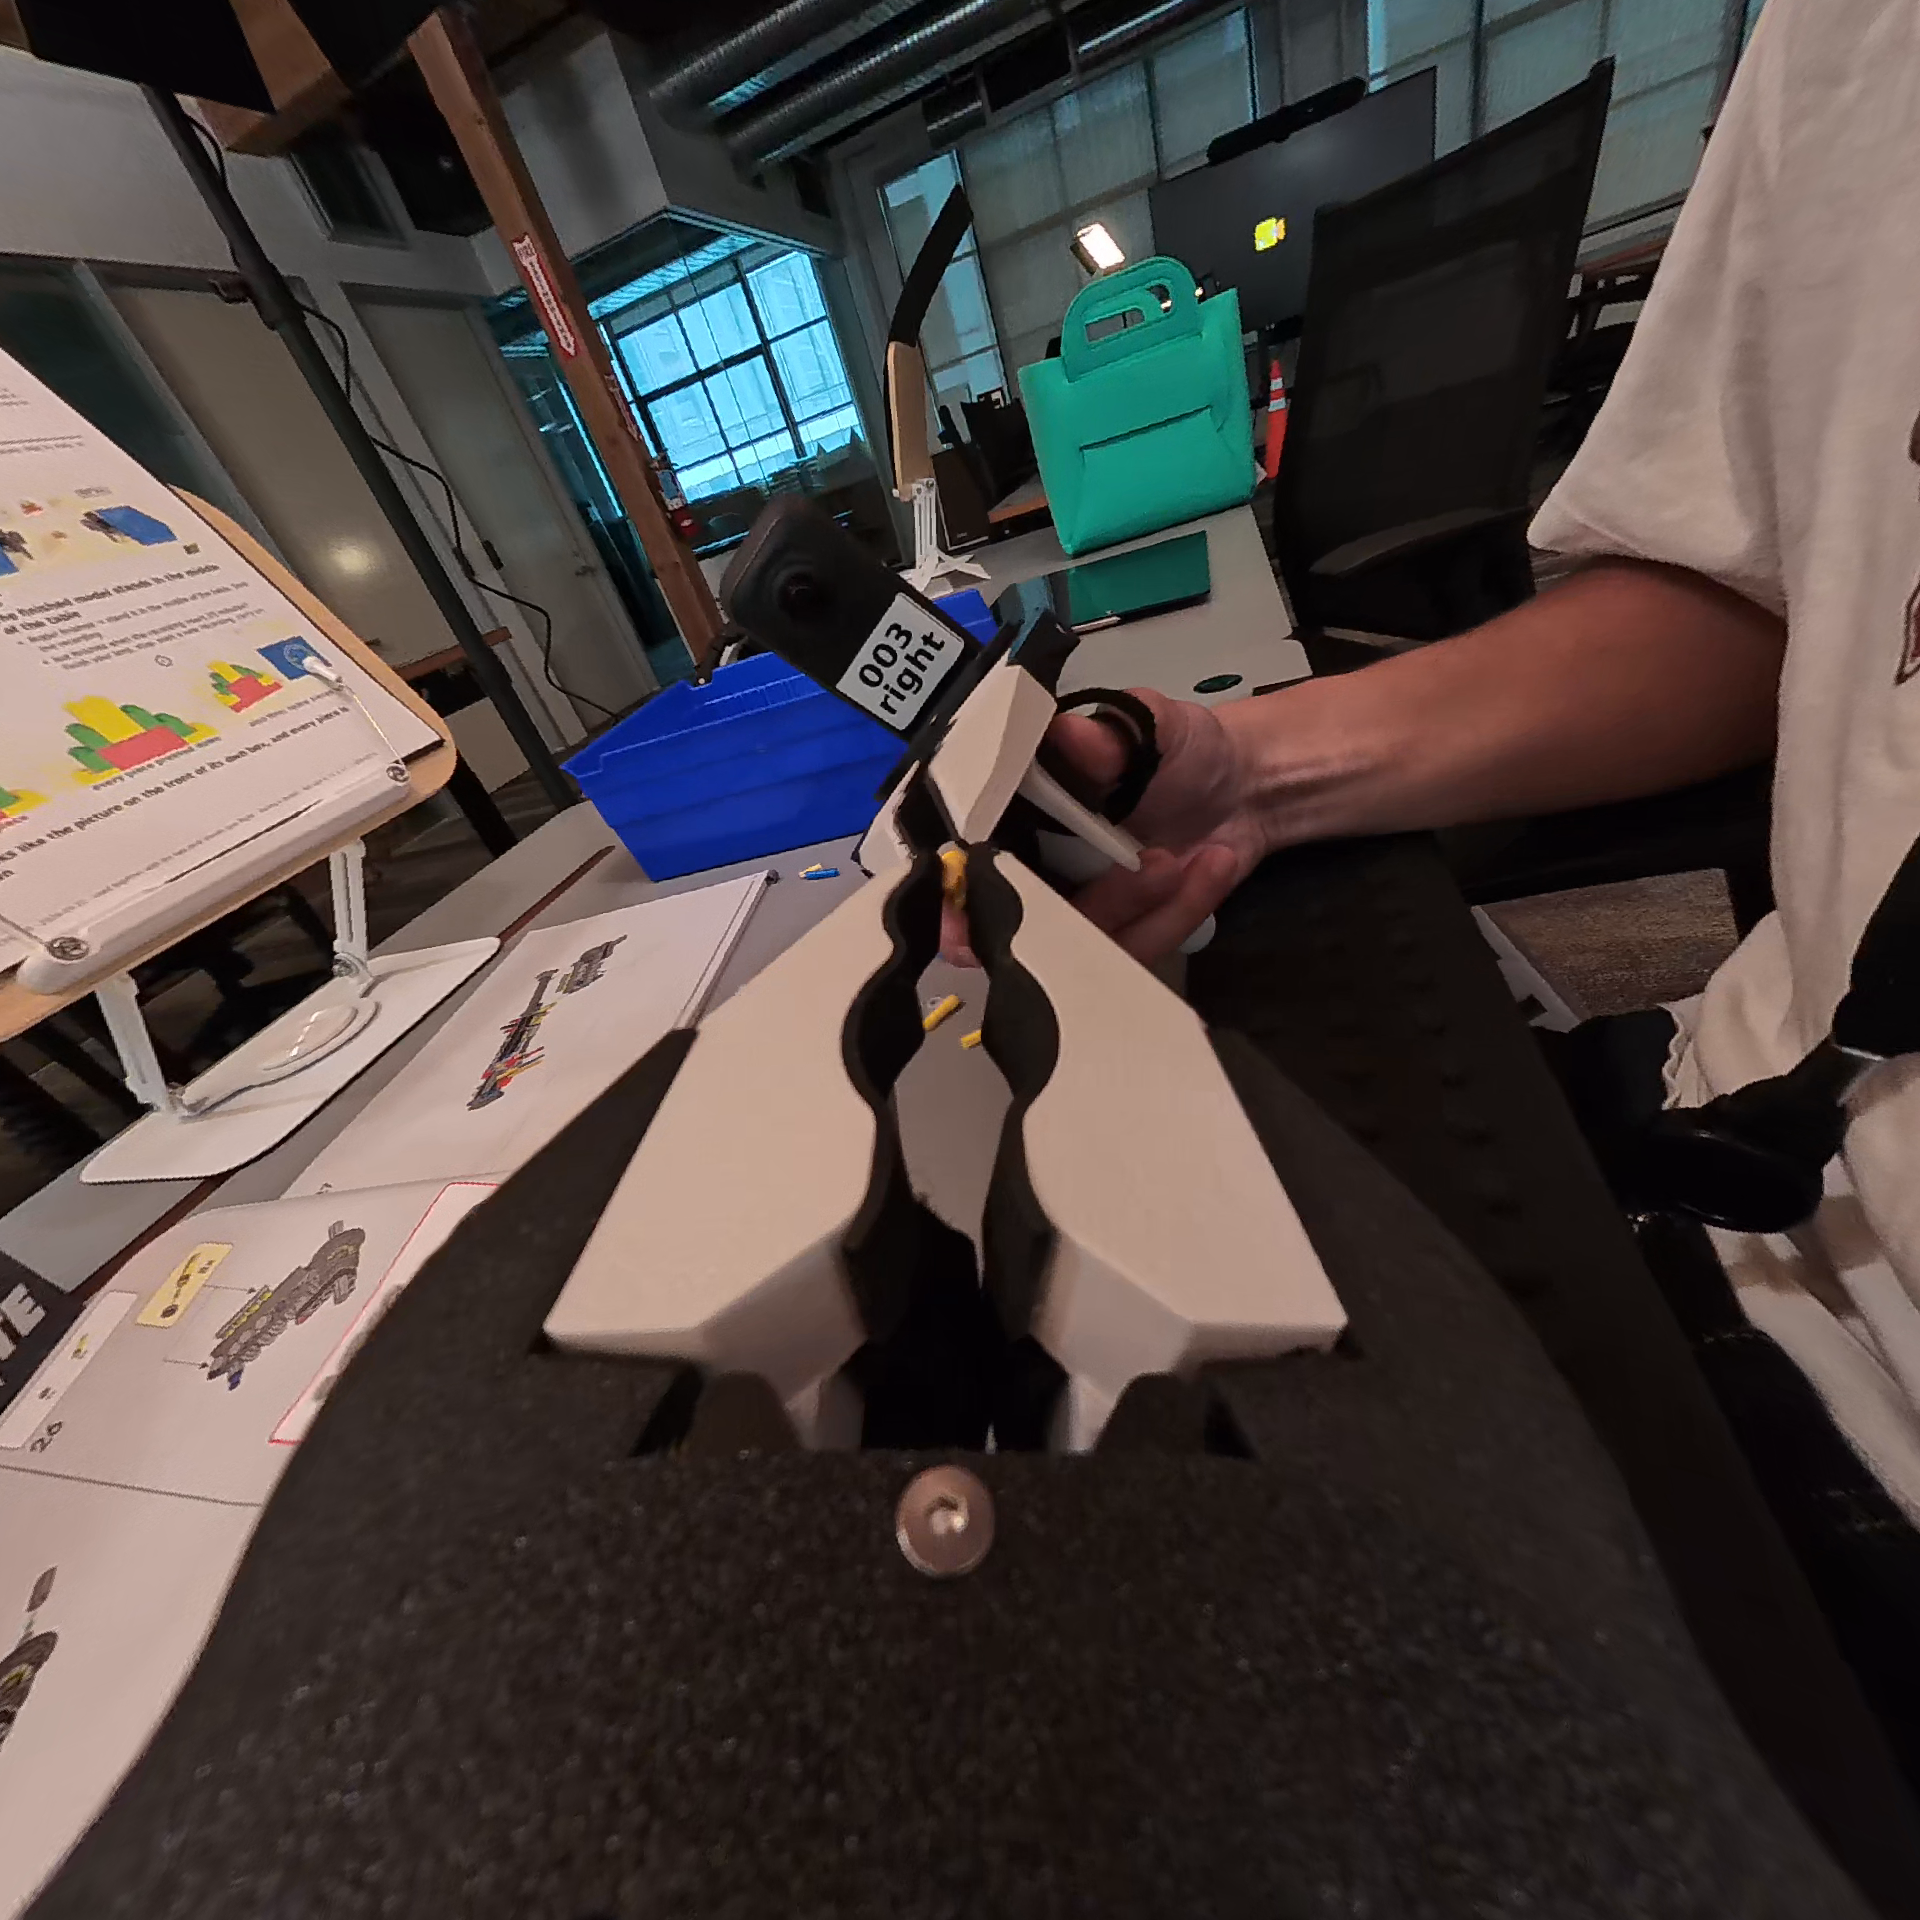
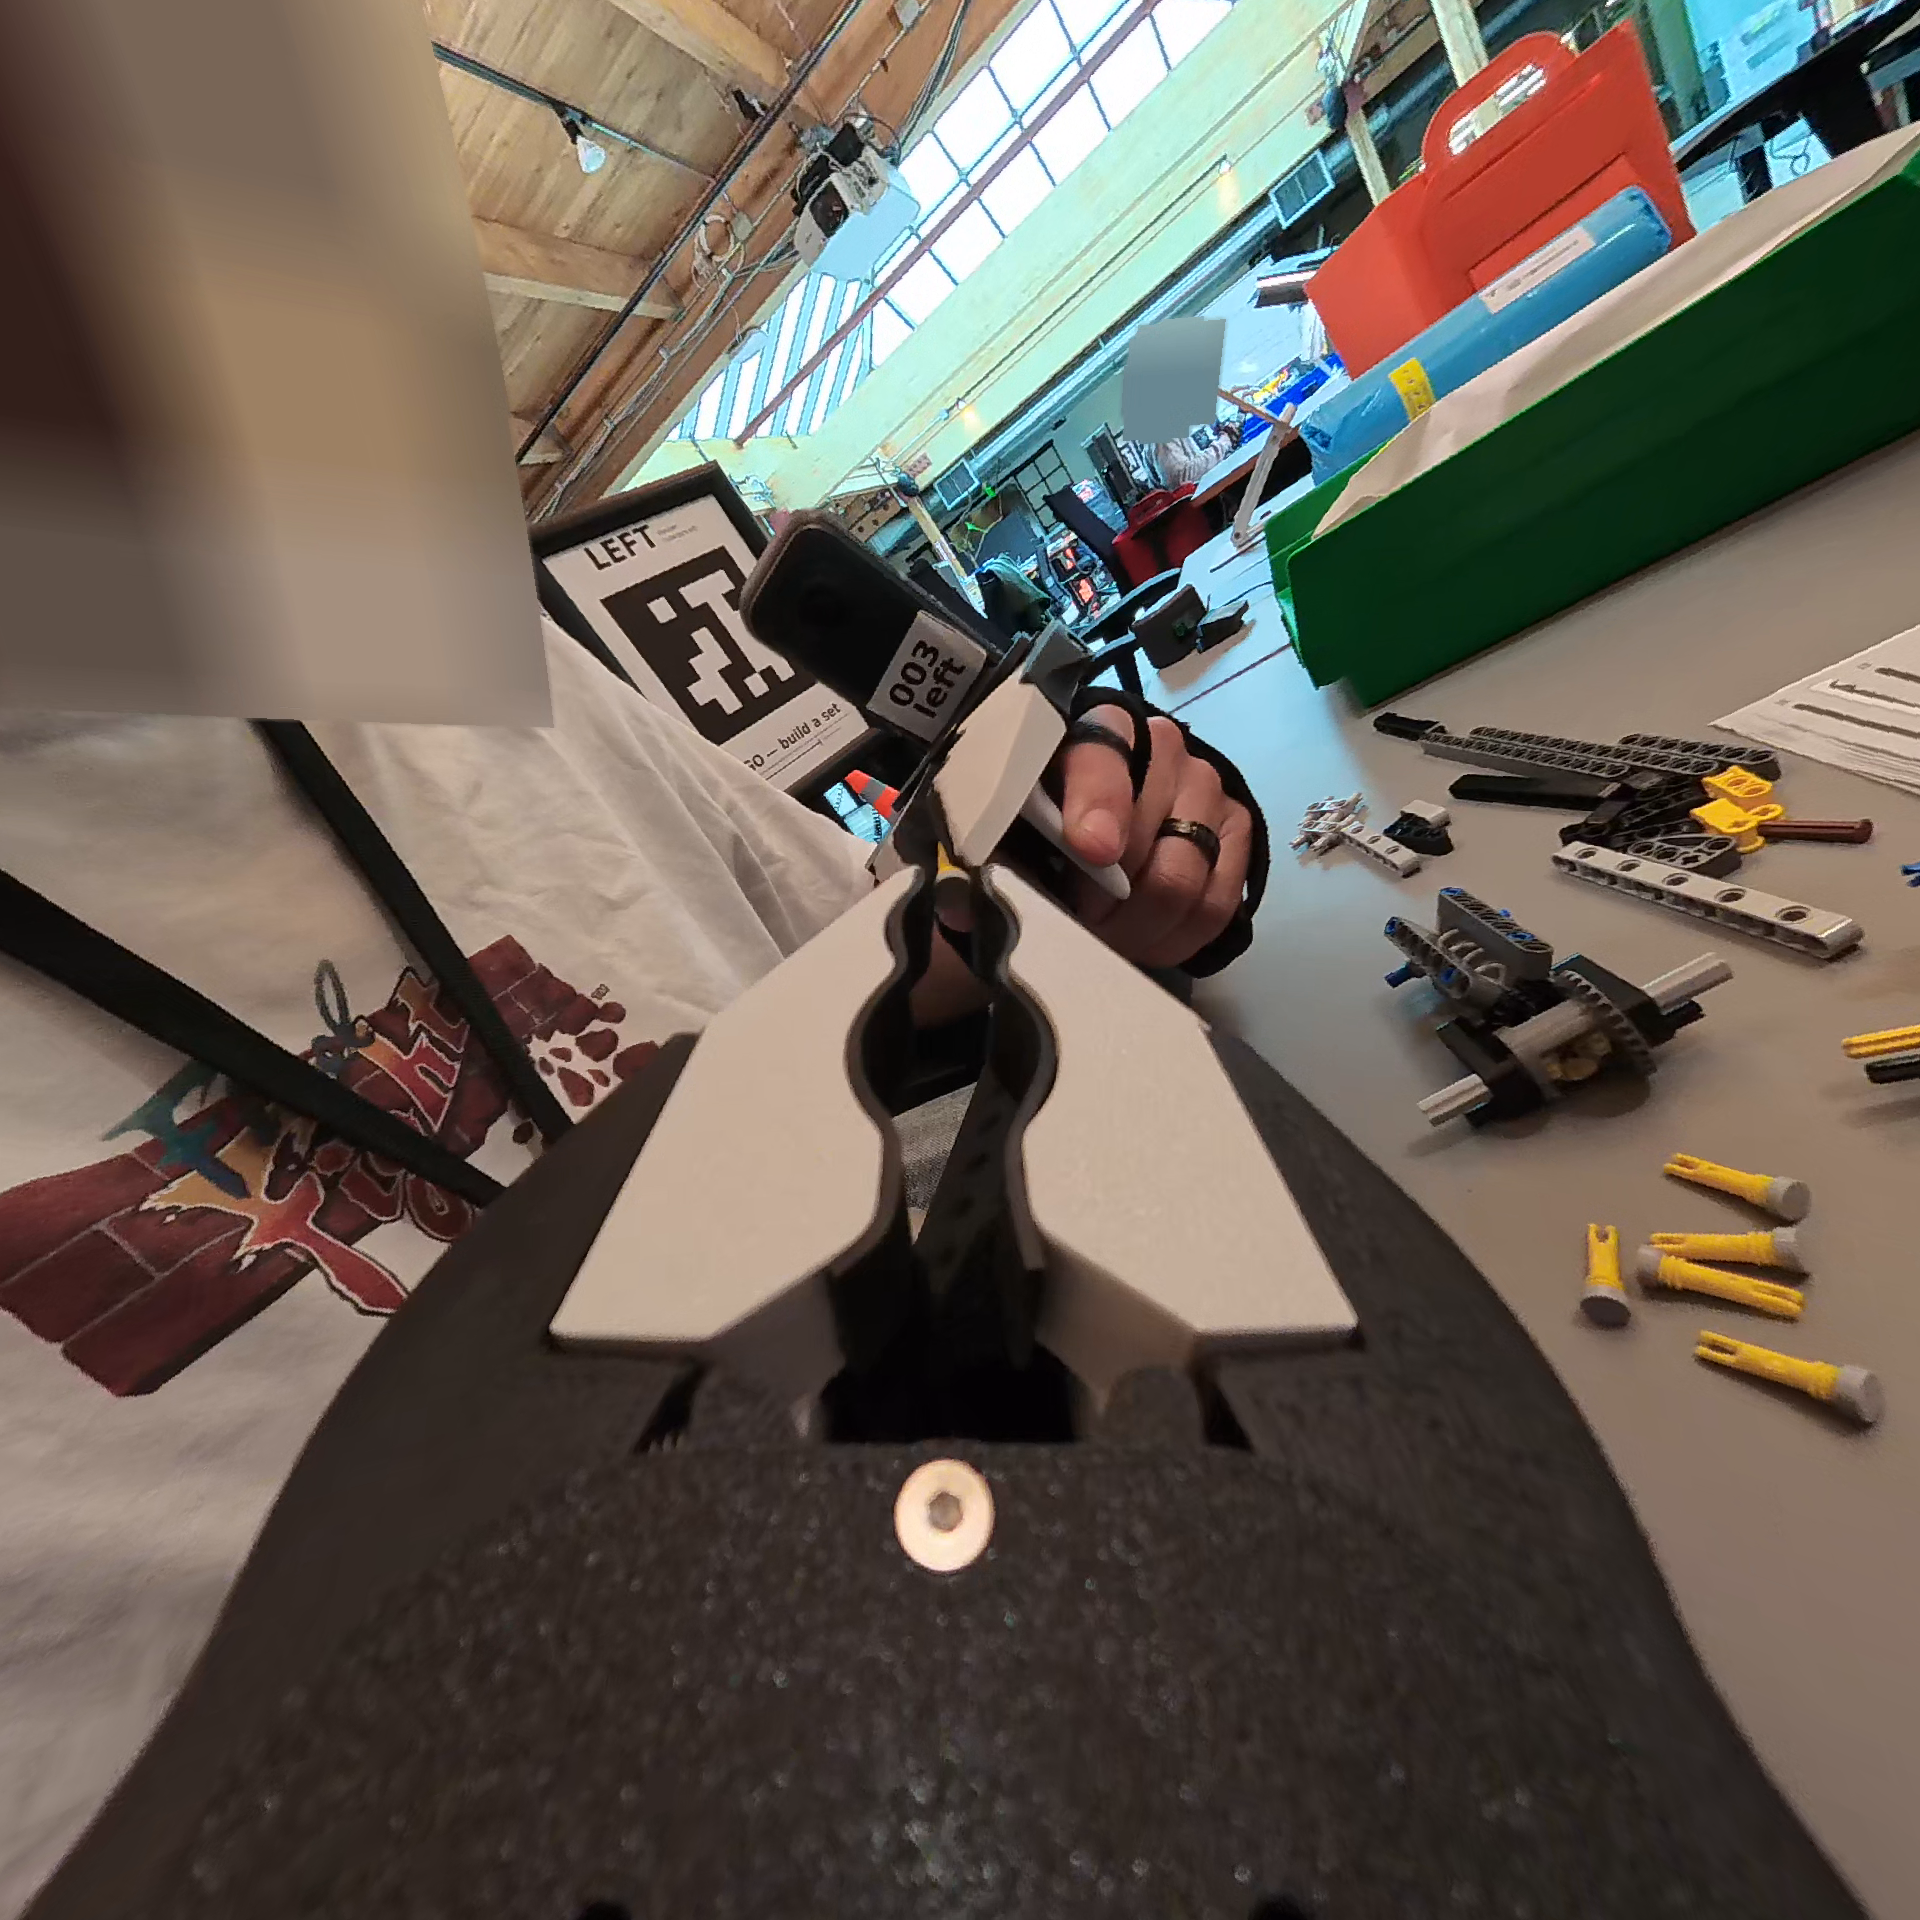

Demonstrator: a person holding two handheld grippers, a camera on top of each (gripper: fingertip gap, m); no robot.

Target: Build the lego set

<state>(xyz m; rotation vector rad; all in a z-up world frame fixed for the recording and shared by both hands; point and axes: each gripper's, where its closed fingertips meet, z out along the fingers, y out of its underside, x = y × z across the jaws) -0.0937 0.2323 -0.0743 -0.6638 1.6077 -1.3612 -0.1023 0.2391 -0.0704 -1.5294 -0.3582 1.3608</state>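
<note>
Left gripper (image 1: pixel 953 883) pinches one yellow pin (image 1: pixel 952 871); five more (image 2: pixel 1733 1270) lie loose.

1. Grey table (image 2: pixel 1299 997), flat top.
2. Green tray (image 2: pixel 1558 520), far right side.
3. Partly built grey-and-black gear assembly (image 2: pixel 1538 1008), near the middle.
4. Loose black and grey beams (image 2: pixel 1704 904), beyond the assembly.
5. Five yellow pins (image 2: pixel 1735 1273) with grey ends, scattered at the near edge.
6. Blue bin (image 1: pixel 748 769).
7. Open instruction booklet (image 1: pixel 582 1039), lying flat.
8. White document stand (image 1: pixel 301 1039), base beside the booklet.
</note>
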